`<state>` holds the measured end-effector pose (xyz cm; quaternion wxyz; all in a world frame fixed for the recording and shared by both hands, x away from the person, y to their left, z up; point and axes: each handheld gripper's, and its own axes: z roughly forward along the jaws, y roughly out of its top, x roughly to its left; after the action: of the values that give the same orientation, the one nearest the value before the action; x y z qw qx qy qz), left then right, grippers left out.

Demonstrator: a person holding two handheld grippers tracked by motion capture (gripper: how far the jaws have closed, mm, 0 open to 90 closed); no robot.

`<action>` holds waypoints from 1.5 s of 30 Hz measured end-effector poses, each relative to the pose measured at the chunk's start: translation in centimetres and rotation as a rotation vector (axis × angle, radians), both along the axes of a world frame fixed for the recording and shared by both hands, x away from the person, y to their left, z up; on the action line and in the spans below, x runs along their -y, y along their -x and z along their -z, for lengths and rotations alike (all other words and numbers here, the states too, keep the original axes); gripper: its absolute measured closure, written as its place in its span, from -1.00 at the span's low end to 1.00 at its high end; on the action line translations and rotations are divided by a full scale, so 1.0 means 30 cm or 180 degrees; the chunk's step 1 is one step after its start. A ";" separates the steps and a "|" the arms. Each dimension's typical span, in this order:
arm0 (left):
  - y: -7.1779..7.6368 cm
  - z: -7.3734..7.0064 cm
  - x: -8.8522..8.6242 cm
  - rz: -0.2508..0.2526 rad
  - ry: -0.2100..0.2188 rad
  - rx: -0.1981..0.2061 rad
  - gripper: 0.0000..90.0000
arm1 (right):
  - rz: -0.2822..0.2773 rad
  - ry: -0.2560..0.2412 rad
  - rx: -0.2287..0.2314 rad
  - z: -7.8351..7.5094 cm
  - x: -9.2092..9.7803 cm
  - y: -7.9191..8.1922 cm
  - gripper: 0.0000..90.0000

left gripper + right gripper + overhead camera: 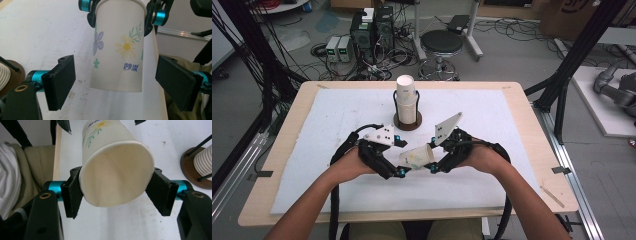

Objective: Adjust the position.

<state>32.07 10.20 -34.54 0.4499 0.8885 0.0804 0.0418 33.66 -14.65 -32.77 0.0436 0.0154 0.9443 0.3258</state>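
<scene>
Holding a flowered paper cup [417, 157] sideways above the white mat [332, 115], we keep it clamped at its rim end in our right gripper [433, 168], whose two black jaws press on opposite sides of the open mouth. In the right gripper view the cup's [115, 167] hollow inside faces the camera, and the pads [72, 192] squeeze the lip slightly out of round, which suggests a firm pinch rather than a loose cradle.

Our left gripper [400, 172] stands spread wide around the cup's closed bottom end. In the left gripper view, the cup [117, 47] hangs between the parted jaws with clear daylight on both sides; neither pad [61, 81] touches the paper. We judge that the cup is held level and off the table so that the second tool can close on its base end, a hand-over or a two-point hold in mid-air.

Behind the grippers, near the middle of the mat, a stack of cups [406, 95] stands upright in a wire holder on a round brown base [407, 122], well apart from the cup in hand. That stack is probably where this cup belongs or came from; we cannot tell which.

The cup lies between the two tools, its mouth toward the right gripper [117, 195] and its bottom reaching into the gape of the left gripper [116, 85], near the front middle of the table [292, 125].
</scene>
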 end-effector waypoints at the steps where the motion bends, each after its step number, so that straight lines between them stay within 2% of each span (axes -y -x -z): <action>1: -0.001 0.003 0.004 0.0011 -0.0038 0.0008 -0.63 | -0.0009 0.0049 0.0005 -0.002 -0.005 0.000 -0.23; 6: -0.001 0.016 0.020 0.0041 -0.0174 0.0002 -0.62 | -0.0066 0.0260 0.0054 -0.018 -0.032 0.000 -0.23; 10: -0.002 0.020 0.027 0.0050 -0.0215 -0.0001 -0.62 | -0.0128 0.0374 0.0105 -0.029 -0.055 -0.001 -0.23; 12: -0.003 0.022 0.030 0.0060 -0.0233 -0.0007 -0.61 | -0.0113 0.0484 0.0109 -0.033 -0.064 0.003 -0.23; 22: -0.009 0.030 0.042 0.0080 -0.0308 -0.0041 -0.58 | -0.0173 0.0724 0.0137 -0.035 -0.104 0.007 -0.23; 23: -0.009 0.030 0.042 0.0080 -0.0308 -0.0041 -0.57 | -0.0184 0.0758 0.0172 -0.037 -0.108 0.008 -0.23; 29: -0.014 0.038 0.056 0.0125 -0.0368 -0.0088 -0.45 | -0.0224 0.0797 0.0158 -0.037 -0.125 0.014 -0.23; 31: -0.017 0.041 0.064 0.0144 -0.0394 -0.0124 -0.39 | -0.0243 0.0858 0.0165 -0.029 -0.131 0.014 -0.23; 36: -0.017 0.044 0.073 0.0193 -0.0422 -0.0131 -0.27 | -0.0275 0.0882 0.0158 -0.023 -0.138 0.017 -0.23; 37: -0.015 0.047 0.077 0.0199 -0.0417 -0.0139 -0.20 | -0.0280 0.0897 0.0133 -0.018 -0.141 0.018 -0.23; 45: -0.018 0.053 0.081 0.0204 -0.0442 -0.0192 -0.17 | -0.0298 0.0938 0.0144 -0.016 -0.145 0.016 -0.22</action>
<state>32.61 7.76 -36.14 0.3857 0.9205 0.0623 0.0061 33.16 -10.30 -32.28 0.0514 -0.0426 0.9803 0.1856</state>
